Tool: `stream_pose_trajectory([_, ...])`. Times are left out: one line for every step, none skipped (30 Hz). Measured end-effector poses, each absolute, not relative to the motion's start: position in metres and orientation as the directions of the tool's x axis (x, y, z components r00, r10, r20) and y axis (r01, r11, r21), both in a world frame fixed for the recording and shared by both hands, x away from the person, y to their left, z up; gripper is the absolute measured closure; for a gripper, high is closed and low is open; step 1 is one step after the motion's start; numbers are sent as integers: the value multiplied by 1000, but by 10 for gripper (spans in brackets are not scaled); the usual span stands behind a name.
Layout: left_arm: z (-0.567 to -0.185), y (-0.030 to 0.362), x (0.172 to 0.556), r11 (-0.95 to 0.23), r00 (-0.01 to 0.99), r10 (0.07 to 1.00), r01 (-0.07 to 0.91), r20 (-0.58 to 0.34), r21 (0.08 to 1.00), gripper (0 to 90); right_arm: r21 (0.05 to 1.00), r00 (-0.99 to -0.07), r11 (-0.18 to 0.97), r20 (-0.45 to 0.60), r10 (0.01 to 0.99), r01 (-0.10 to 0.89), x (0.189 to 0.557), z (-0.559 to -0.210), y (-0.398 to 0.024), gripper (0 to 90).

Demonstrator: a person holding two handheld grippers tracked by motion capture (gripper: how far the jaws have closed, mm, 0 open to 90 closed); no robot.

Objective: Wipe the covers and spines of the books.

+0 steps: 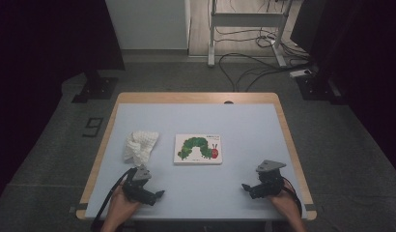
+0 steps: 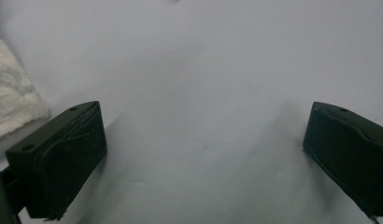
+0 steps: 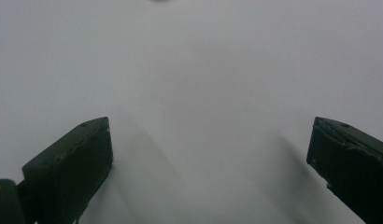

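A picture book (image 1: 198,149) with a green caterpillar on its white cover lies flat at the middle of the table. A crumpled white cloth (image 1: 140,146) lies to its left; its edge (image 2: 12,105) reaches into the left gripper view. My left gripper (image 1: 157,195) rests near the front left edge, just below the cloth, jaws wide apart over bare table (image 2: 203,149). My right gripper (image 1: 245,187) rests near the front right edge, below and right of the book, also open with nothing between its jaws (image 3: 208,158).
The table (image 1: 196,98) has a pale blue top with a wooden rim. Beyond it on the floor are a white cabinet (image 1: 148,24), a metal desk frame (image 1: 244,29) with loose cables (image 1: 249,67), and black stand bases (image 1: 94,88) at both sides.
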State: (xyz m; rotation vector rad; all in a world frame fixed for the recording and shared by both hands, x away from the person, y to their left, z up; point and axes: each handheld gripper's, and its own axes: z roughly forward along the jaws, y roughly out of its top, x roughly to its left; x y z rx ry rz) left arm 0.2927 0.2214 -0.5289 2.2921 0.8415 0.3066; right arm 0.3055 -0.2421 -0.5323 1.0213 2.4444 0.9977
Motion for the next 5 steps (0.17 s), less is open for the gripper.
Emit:
stream_pose_trajectory([-529, 221, 293, -570, 765, 645, 487, -8, 662, 0, 710, -694, 489, -1, 720, 507, 305, -536, -243, 0])
stream_pose_trajectory([-529, 221, 293, -569, 764, 645, 488, -9, 662, 0, 717, -692, 475, 12, 722, 509, 306, -536, -244, 0])
stream_pose_trajectory([-529, 221, 292, -569, 764, 645, 488, -10, 662, 0, 719, -688, 470, 16, 725, 512, 305, -536, -245, 0])
stream_pose_trajectory([-529, 221, 293, -570, 764, 645, 488, -9, 662, 0, 717, -692, 475, 13, 722, 510, 305, -537, -244, 0])
stream_pose_trajectory([-529, 222, 293, -569, 765, 644, 490, -12, 661, 0, 716, -692, 480, 6, 722, 507, 305, -537, -244, 0])
